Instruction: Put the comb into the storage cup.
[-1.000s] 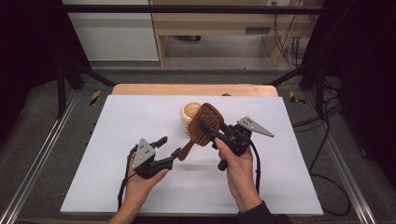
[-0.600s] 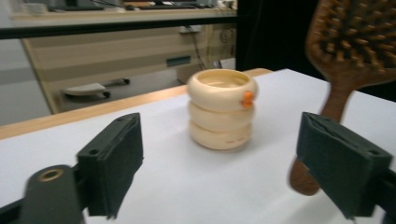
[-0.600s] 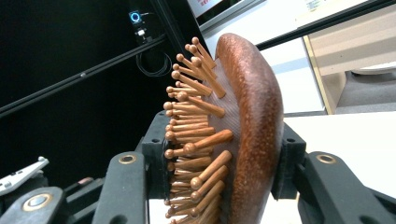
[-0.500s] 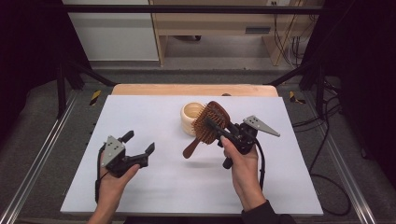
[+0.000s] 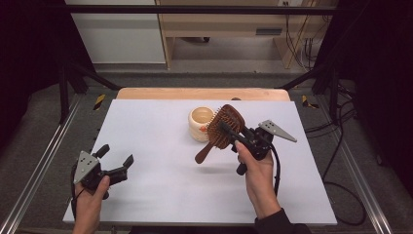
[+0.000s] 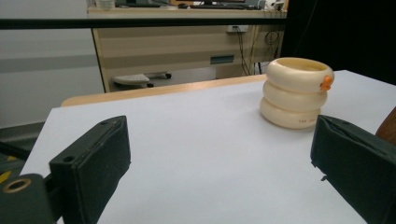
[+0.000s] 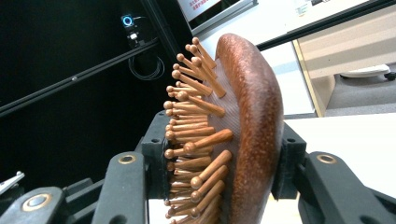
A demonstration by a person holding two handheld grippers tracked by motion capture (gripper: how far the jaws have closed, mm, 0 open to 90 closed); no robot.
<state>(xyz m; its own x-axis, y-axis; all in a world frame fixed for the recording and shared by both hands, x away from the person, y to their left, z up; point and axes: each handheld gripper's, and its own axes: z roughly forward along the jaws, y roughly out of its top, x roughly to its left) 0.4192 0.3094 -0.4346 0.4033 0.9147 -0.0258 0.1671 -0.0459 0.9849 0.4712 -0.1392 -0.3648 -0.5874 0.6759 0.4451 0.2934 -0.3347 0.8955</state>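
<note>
A brown wooden hairbrush (image 5: pixel 221 129) with peg bristles hangs above the white table, handle pointing down and left. My right gripper (image 5: pixel 230 132) is shut on its head; in the right gripper view the brush (image 7: pixel 243 135) sits clamped between both jaws, bristles to the left. A cream ringed holder (image 5: pixel 201 123) stands just behind the brush, and is seen at the right in the left gripper view as the holder (image 6: pixel 295 92) with a small orange spot. My left gripper (image 5: pixel 116 158) is open near the table's front left, nothing between its fingers.
The white table top (image 5: pixel 160 146) lies on a wooden board (image 5: pixel 199 93) that shows at the far edge. Metal rails run along both sides. A wooden desk (image 5: pixel 229 29) with cables stands beyond the table.
My left gripper let go of the brush handle and drew back to the front left, opening. The right gripper lifted the brush a little and tilted it.
</note>
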